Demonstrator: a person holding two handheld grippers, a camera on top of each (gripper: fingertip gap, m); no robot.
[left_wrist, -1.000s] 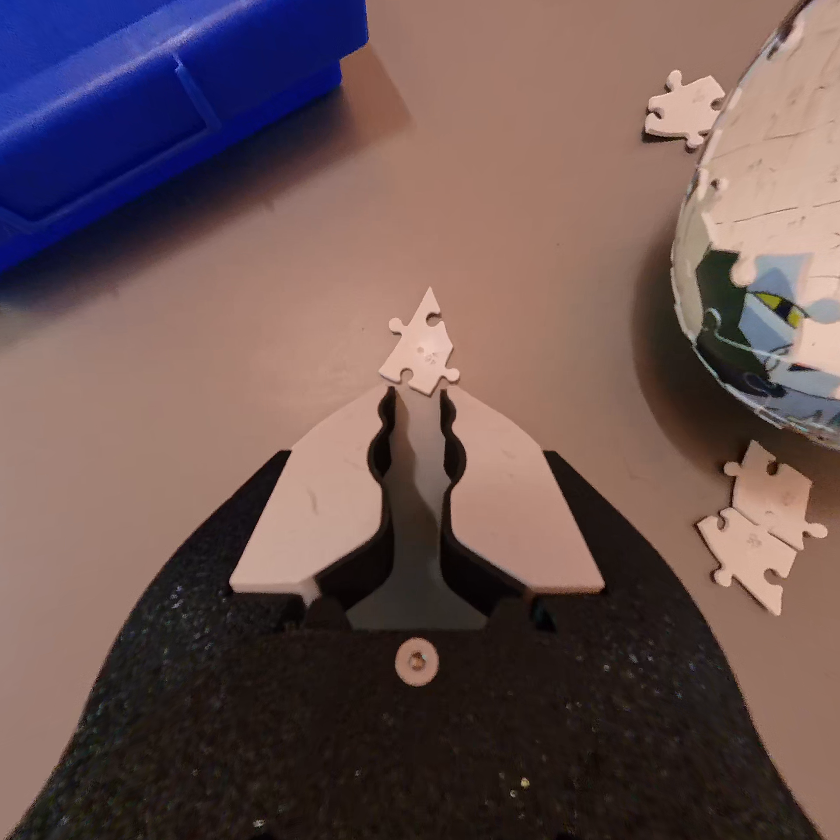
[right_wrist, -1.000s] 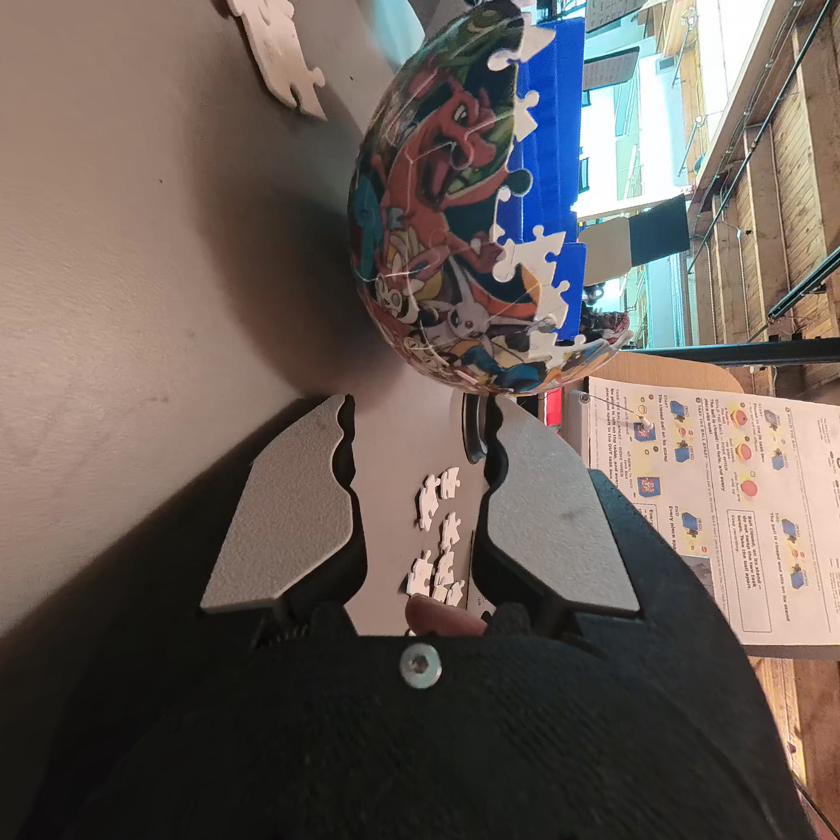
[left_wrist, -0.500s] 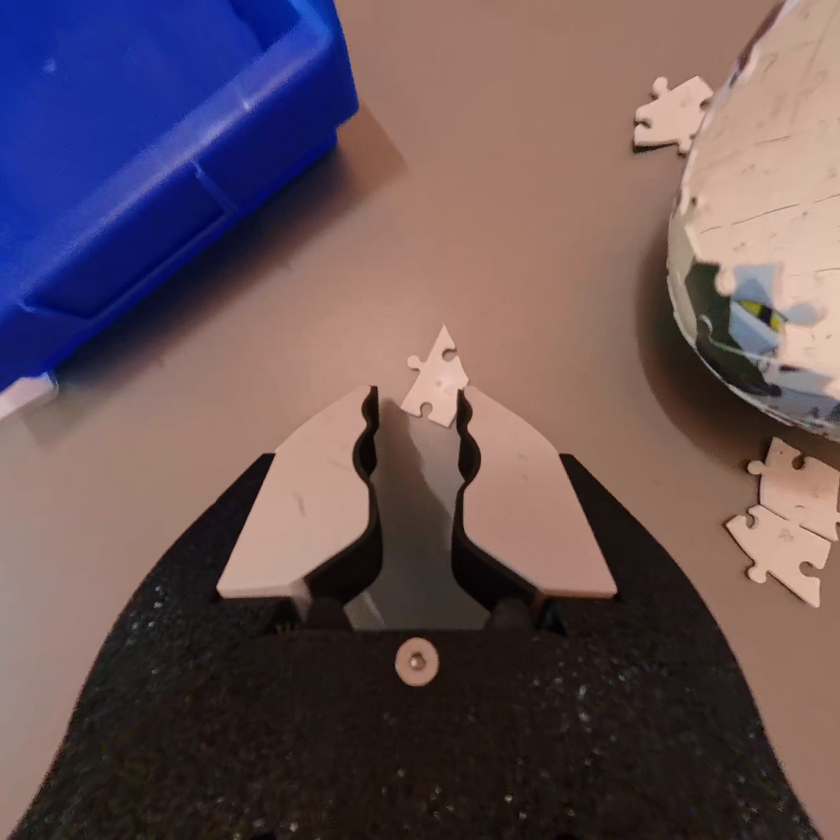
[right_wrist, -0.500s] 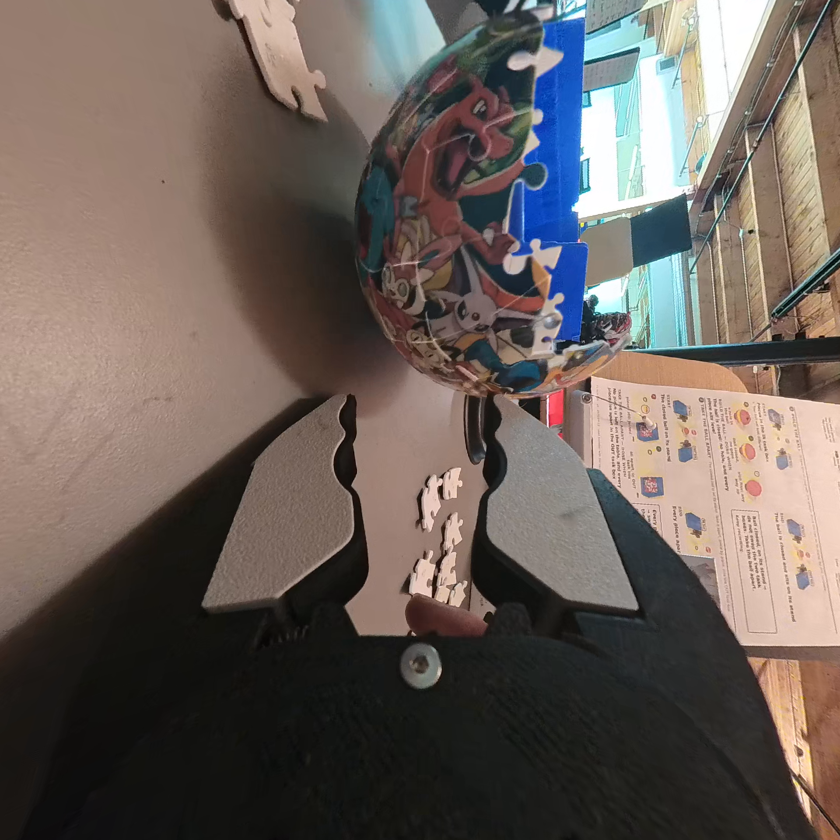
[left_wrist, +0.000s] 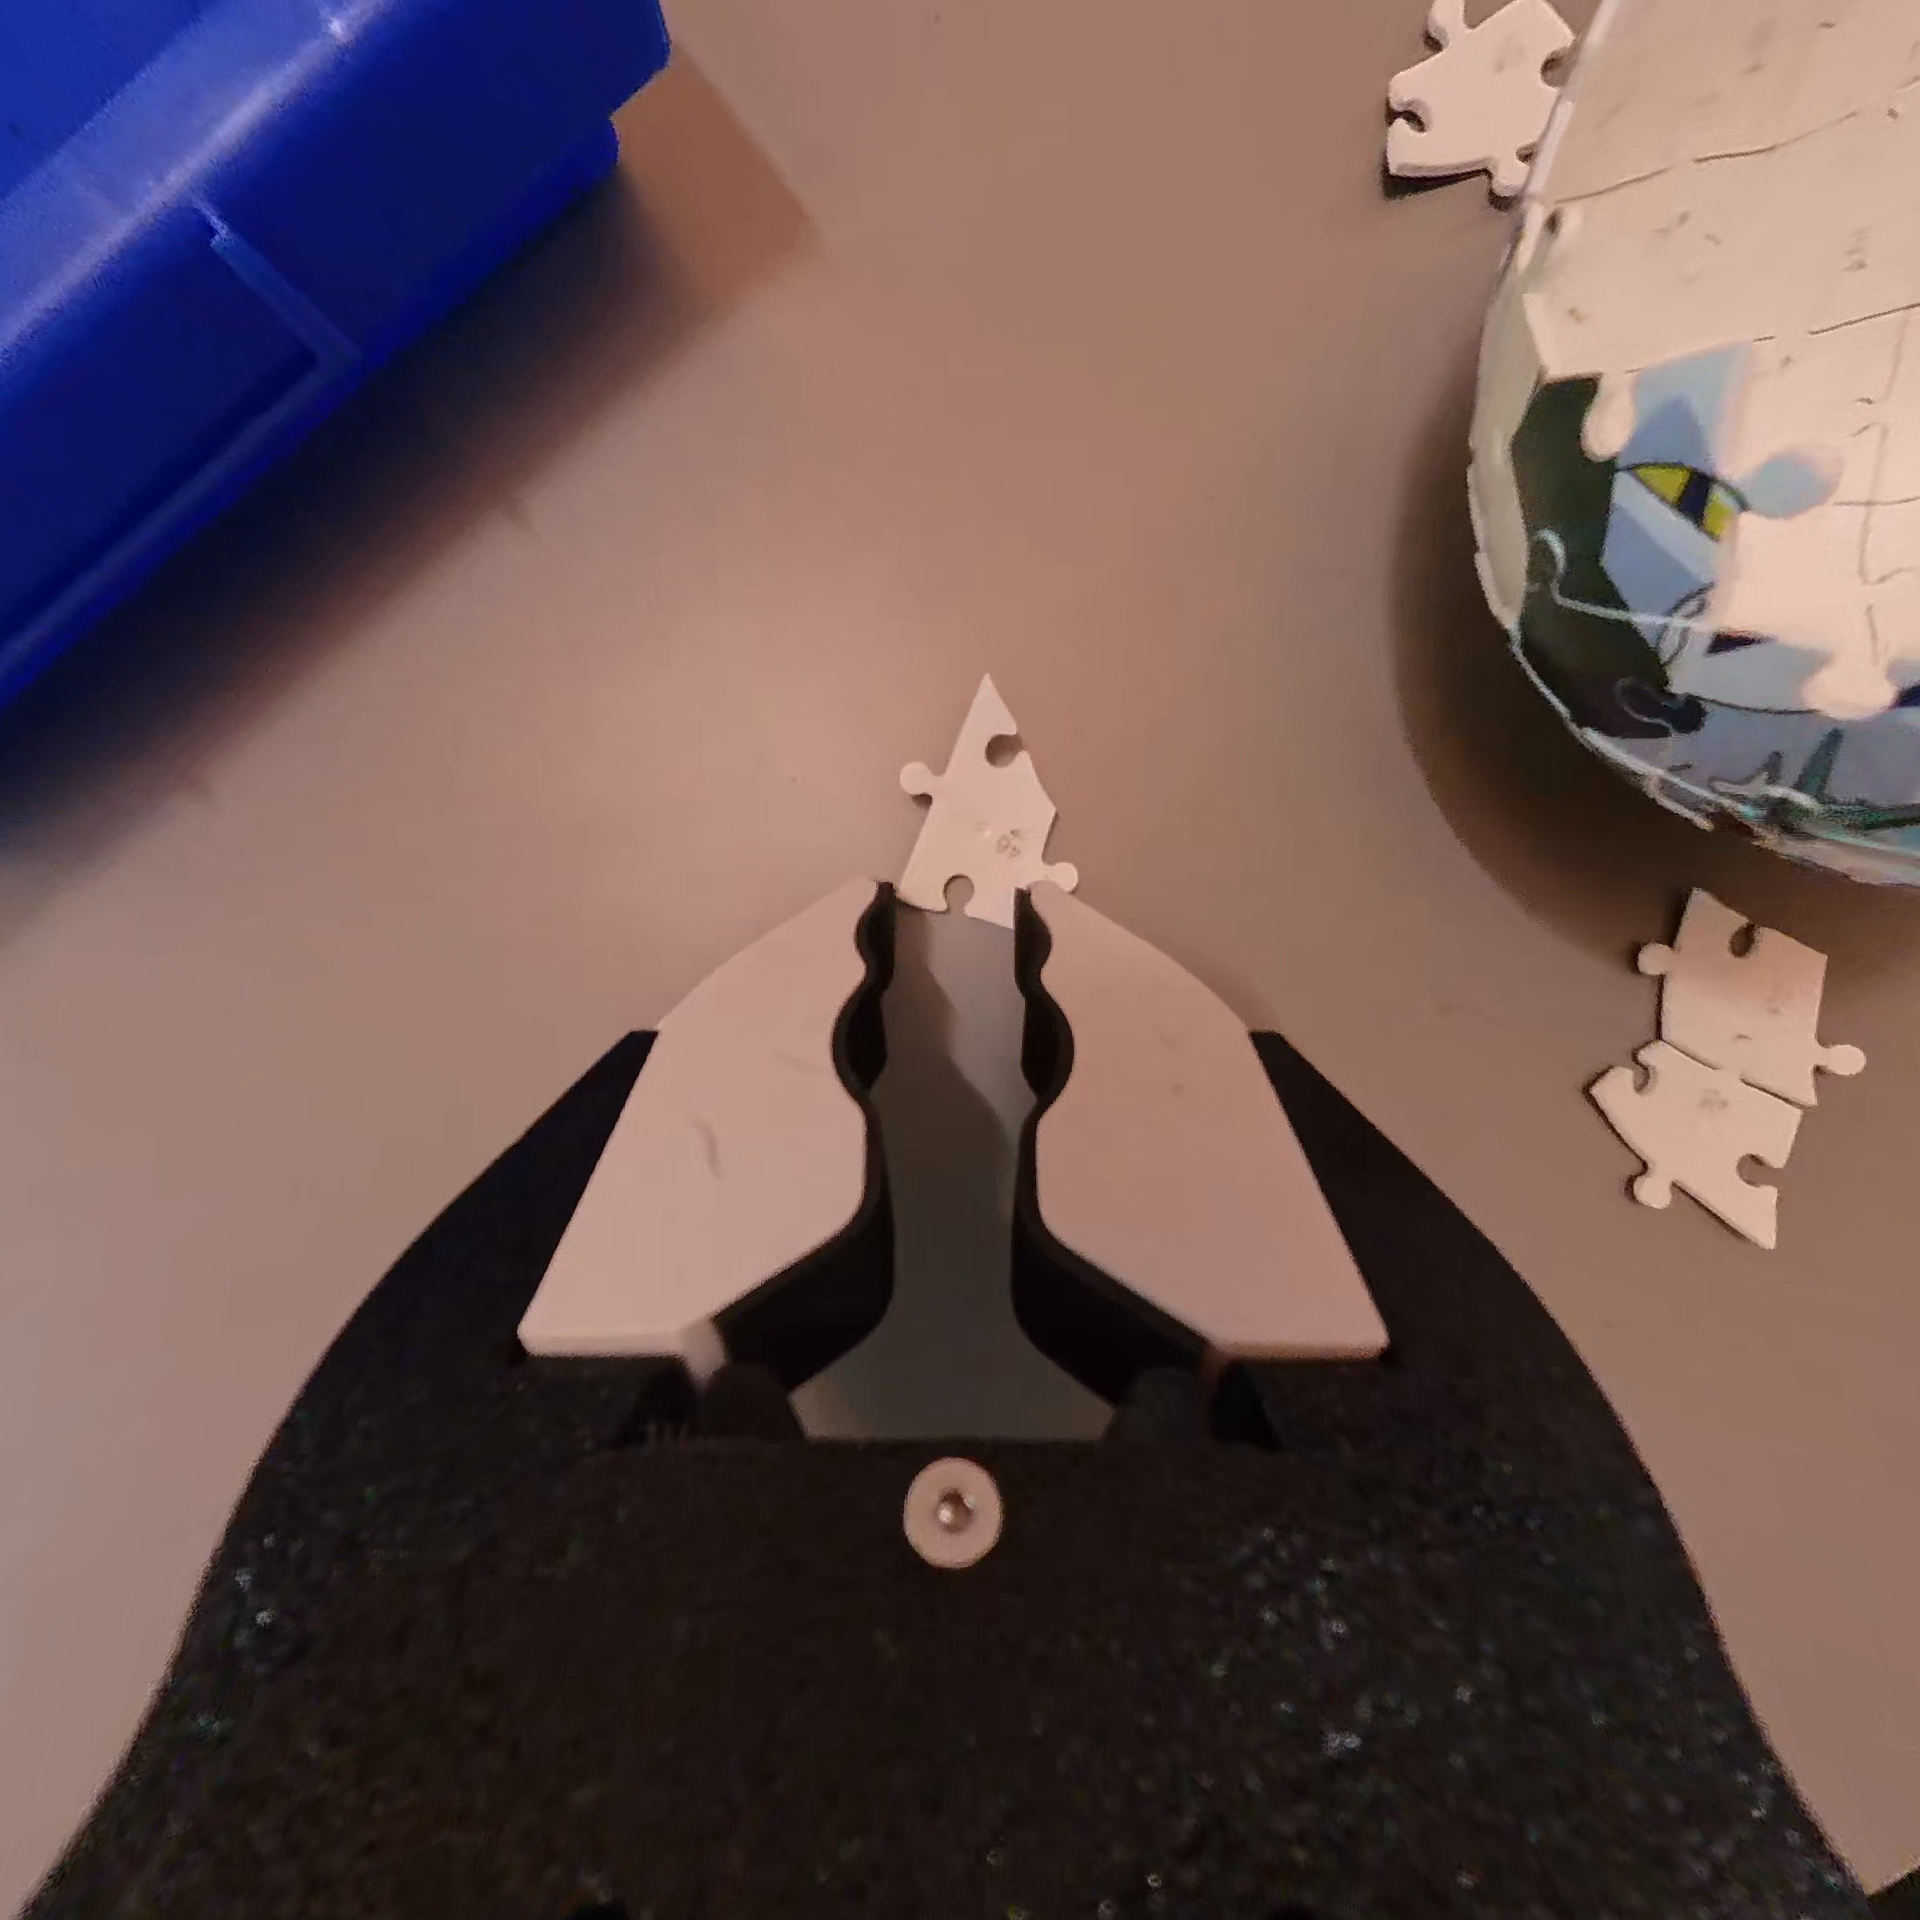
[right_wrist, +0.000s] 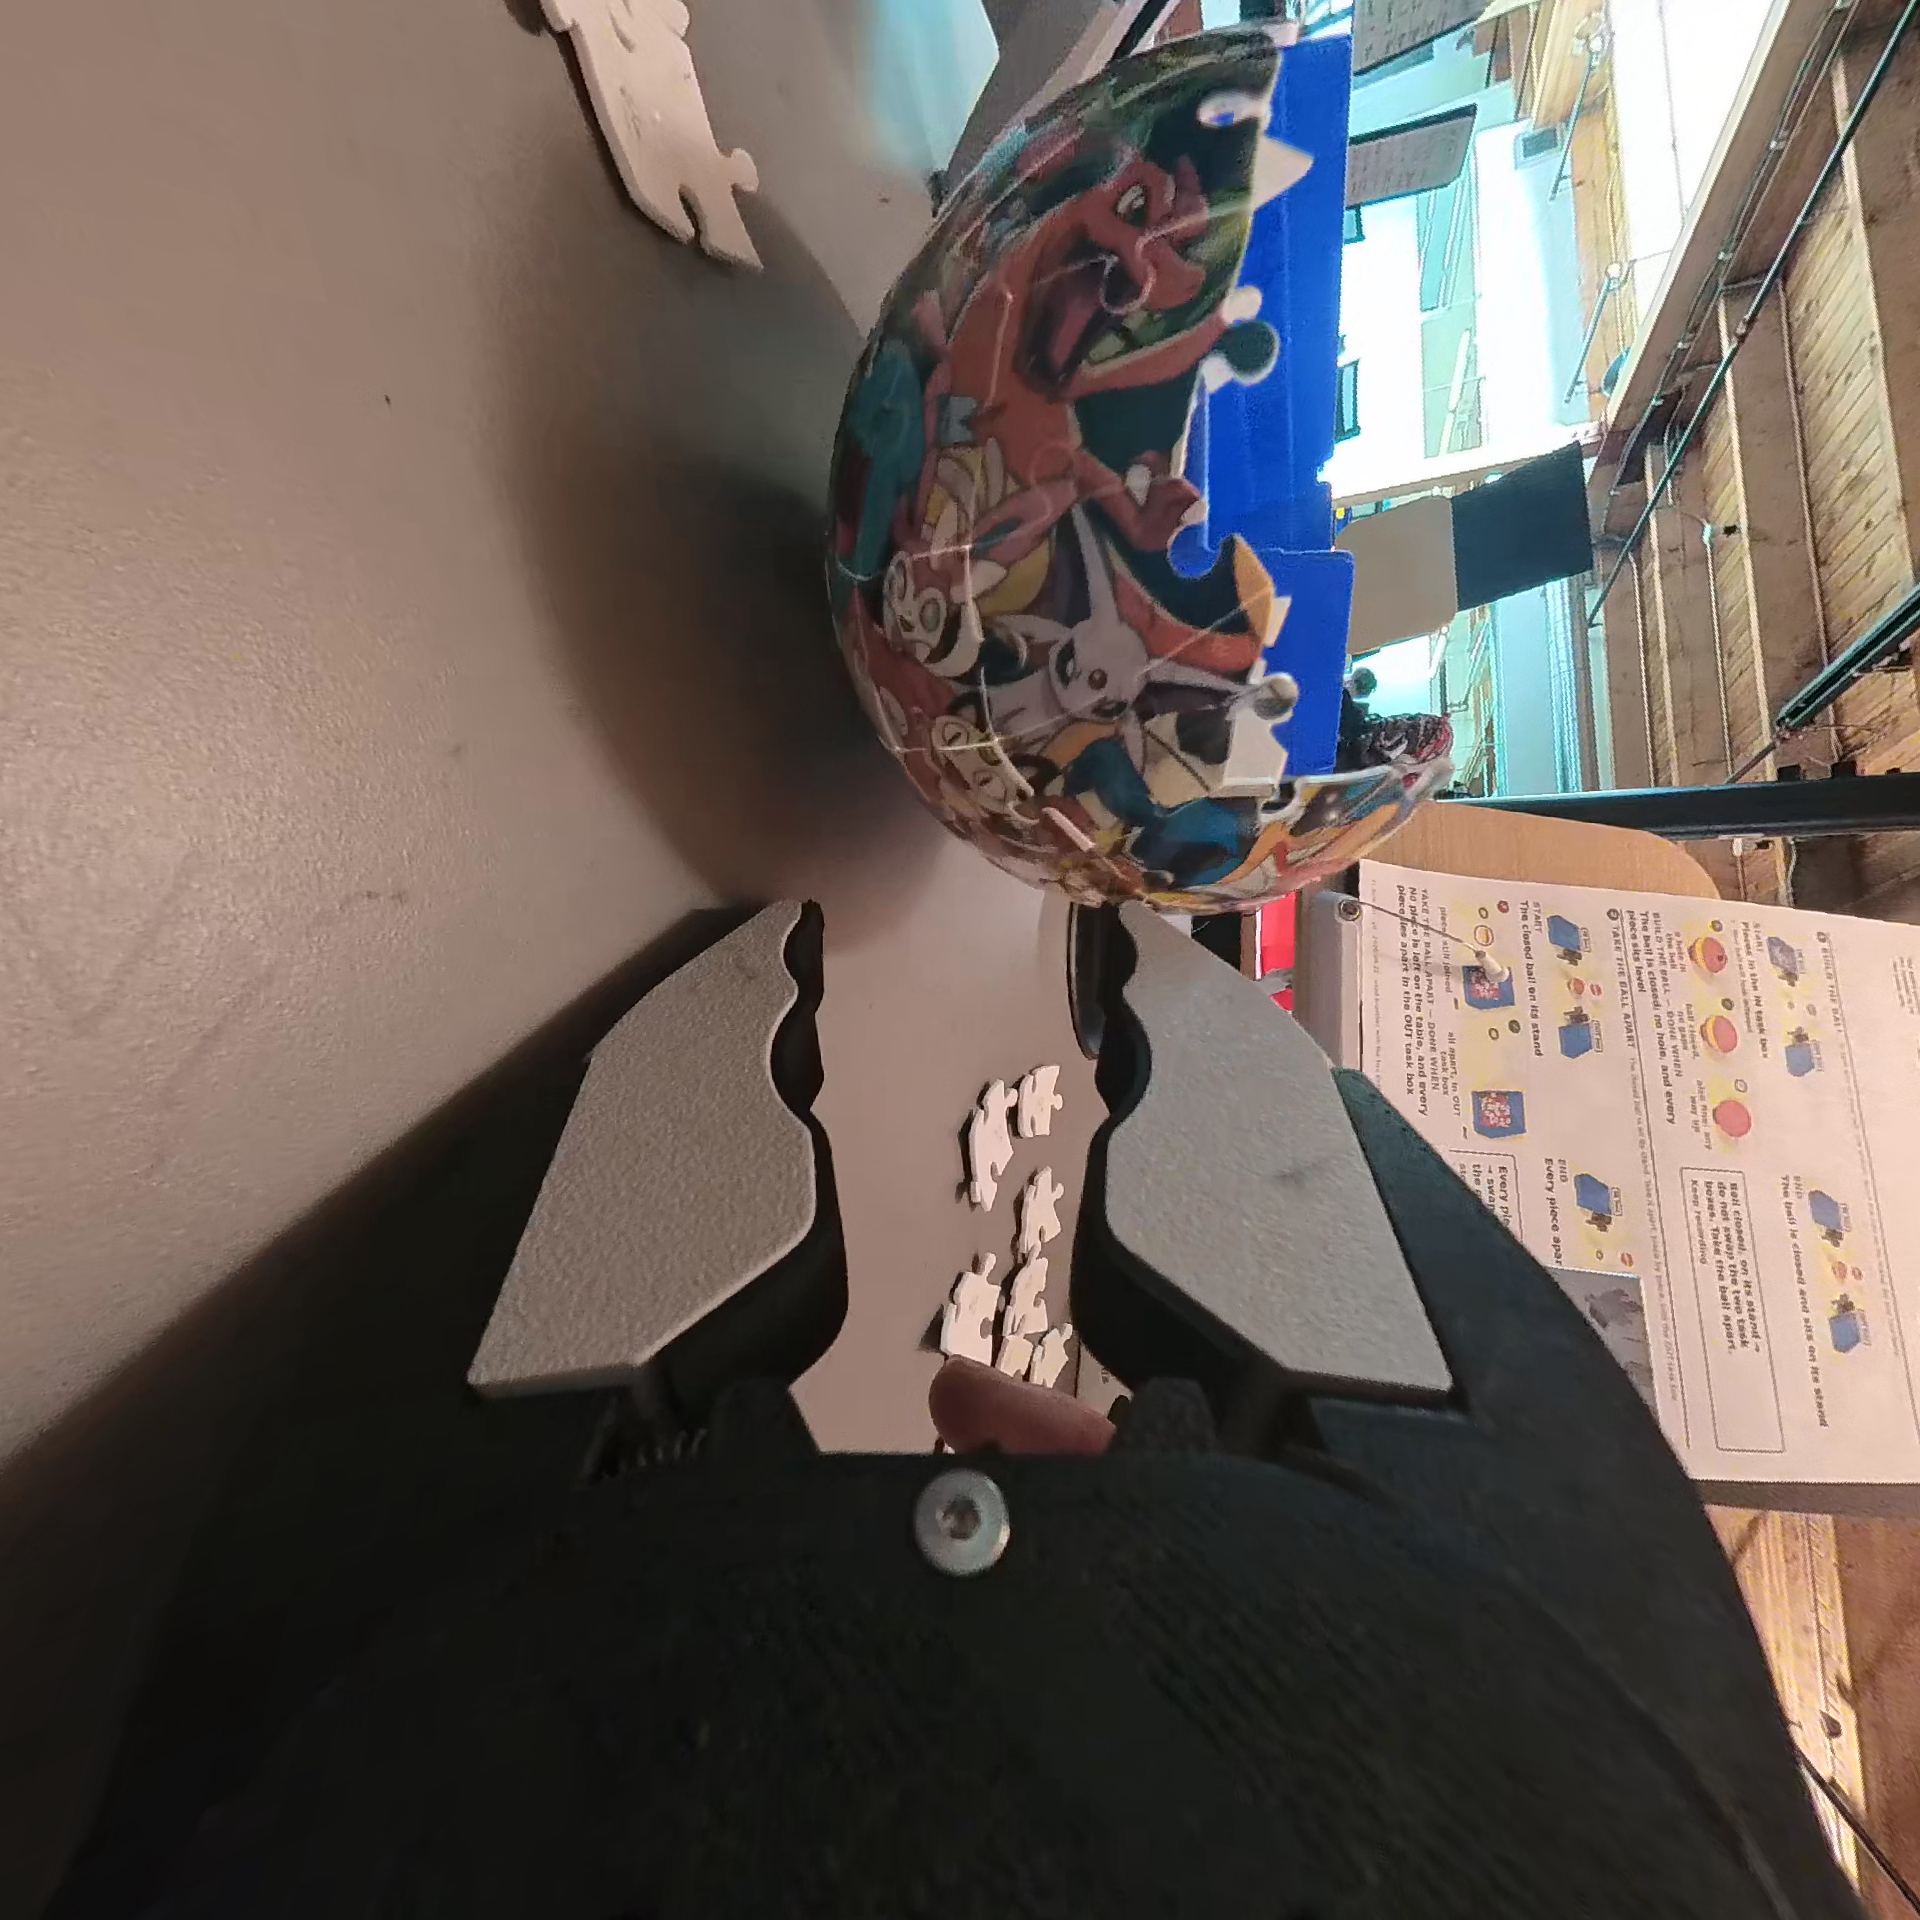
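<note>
- A matte grey-brown table (left_wrist: 1039, 468) fills the left wrist view, warmly lit.
- In the right wrist view, turned sideways, the table (right_wrist: 312, 623) meets a bright room.
- Wooden beams (right_wrist: 1766, 364) run along the ceiling.
- Daylight comes through windows (right_wrist: 1455, 312).
- A dark panel (right_wrist: 1517, 540) stands far off.

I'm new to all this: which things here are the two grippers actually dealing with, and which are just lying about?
In hand or nearest: left gripper pinches a white puzzle piece; right gripper, open, sits beside the puzzle ball.
Lying about: blue bin, loose pieces, printed sheet.
</note>
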